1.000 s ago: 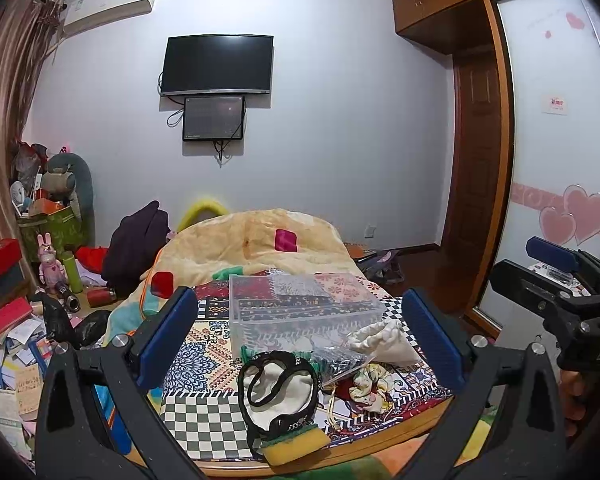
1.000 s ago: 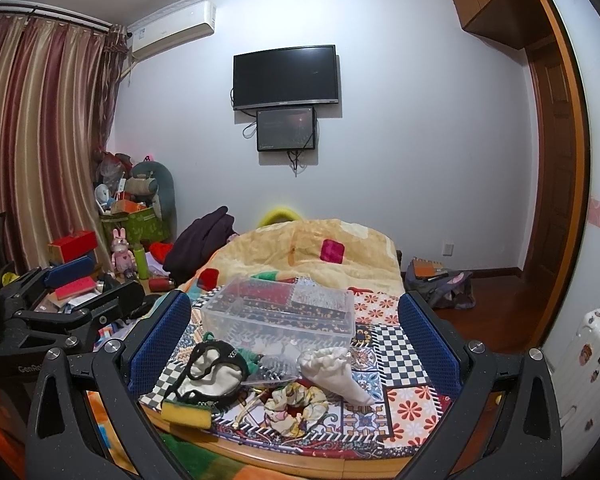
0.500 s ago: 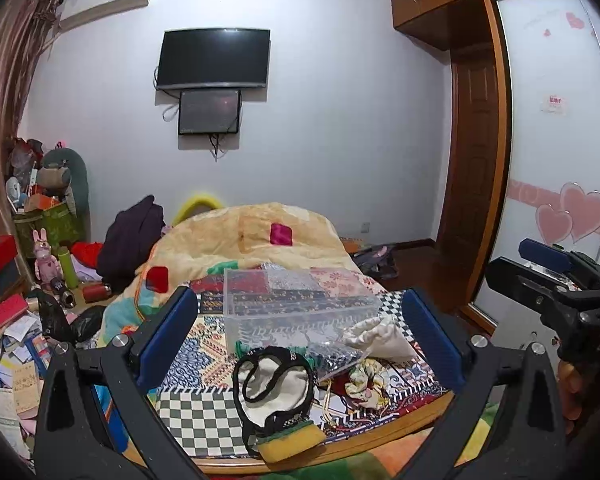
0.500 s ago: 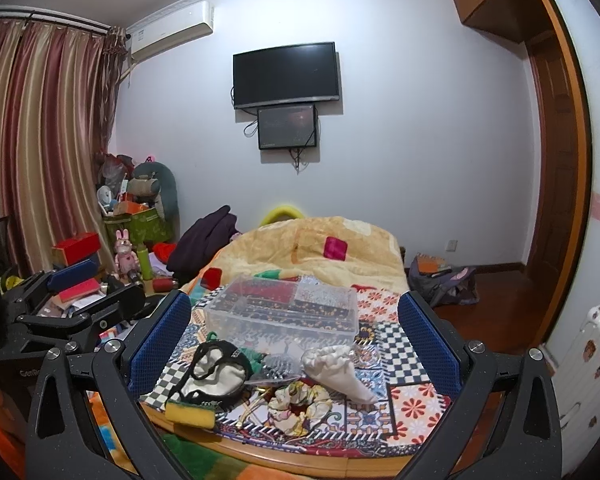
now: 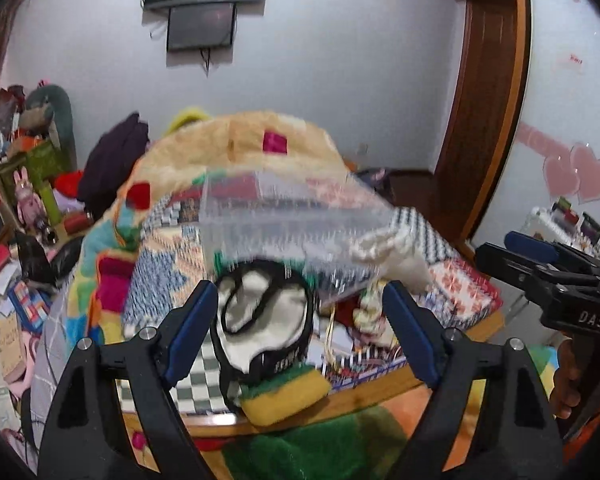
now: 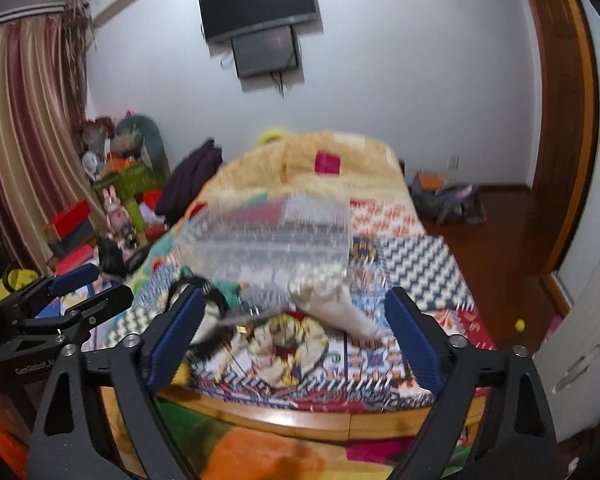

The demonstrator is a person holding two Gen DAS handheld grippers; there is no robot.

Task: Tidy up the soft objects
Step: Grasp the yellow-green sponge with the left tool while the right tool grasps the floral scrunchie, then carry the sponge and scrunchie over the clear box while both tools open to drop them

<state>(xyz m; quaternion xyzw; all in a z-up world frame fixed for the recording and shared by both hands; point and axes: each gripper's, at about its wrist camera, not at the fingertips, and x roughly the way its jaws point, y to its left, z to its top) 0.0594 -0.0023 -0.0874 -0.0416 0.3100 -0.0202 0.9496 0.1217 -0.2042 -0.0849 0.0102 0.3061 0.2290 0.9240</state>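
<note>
- Your left claw (image 5: 296, 324) is spread wide with nothing between its blue pads; it frames the black-and-white cap (image 5: 264, 320), which lies on the patterned bedspread (image 5: 168, 264) near the foot of the bed.
- Your right claw (image 6: 294, 336) is likewise spread and empty, framing the cream pouch (image 6: 332, 300) and the floral scrunchie (image 6: 276, 344) just in front of it.
- A clear plastic bin (image 5: 280, 220) sits on the bed just behind these soft things, so it is probably where they go; having it near keeps each carry short.
- A yellow-and-green sponge (image 5: 284, 392) rests at the bed's wooden edge, touching the cap's near rim.
- Both views are smeared by motion, so fine contact is hard to judge.
- Judging by the framing, you are lining up a first pick each; nothing looks to be in the bin yet.
- The cap is floppy: pinch its rim, not the crown.
</note>
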